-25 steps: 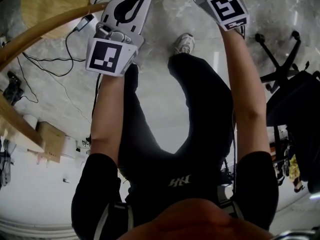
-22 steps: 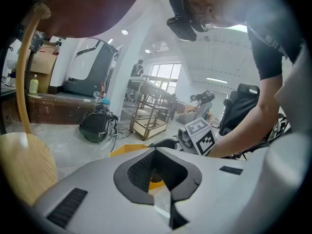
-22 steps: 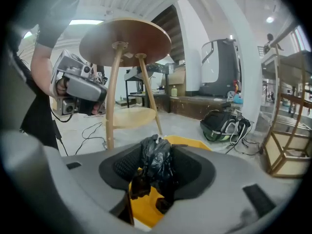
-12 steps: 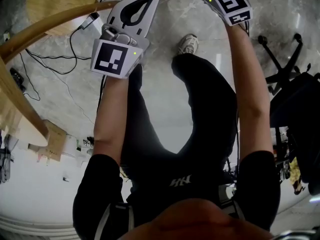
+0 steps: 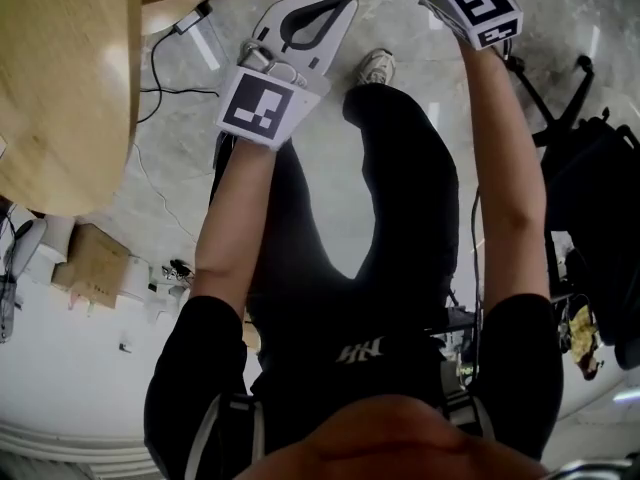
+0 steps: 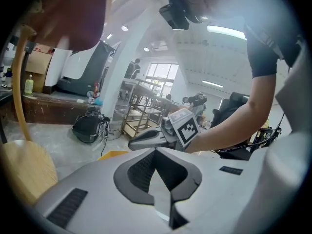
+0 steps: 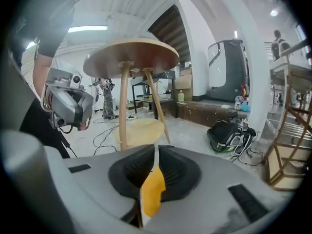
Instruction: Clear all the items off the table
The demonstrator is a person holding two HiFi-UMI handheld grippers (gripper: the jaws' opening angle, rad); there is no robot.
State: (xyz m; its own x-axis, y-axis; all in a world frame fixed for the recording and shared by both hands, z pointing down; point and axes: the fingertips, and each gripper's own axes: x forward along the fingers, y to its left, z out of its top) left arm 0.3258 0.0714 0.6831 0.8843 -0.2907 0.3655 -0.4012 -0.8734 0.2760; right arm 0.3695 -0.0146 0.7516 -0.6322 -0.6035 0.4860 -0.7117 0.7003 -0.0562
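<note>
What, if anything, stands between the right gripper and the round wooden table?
Nothing visible does: open space lies between the right gripper and the table. Its jaws have just been closing; a yellow patch shows in their gap, whether gripped I cannot tell.

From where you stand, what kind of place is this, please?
Probably a large indoor workshop or lab hall. Loose cables run over a polished, stone-like floor. A metal rack and a big white machine stand further back, and a round wooden table stands nearby.
</note>
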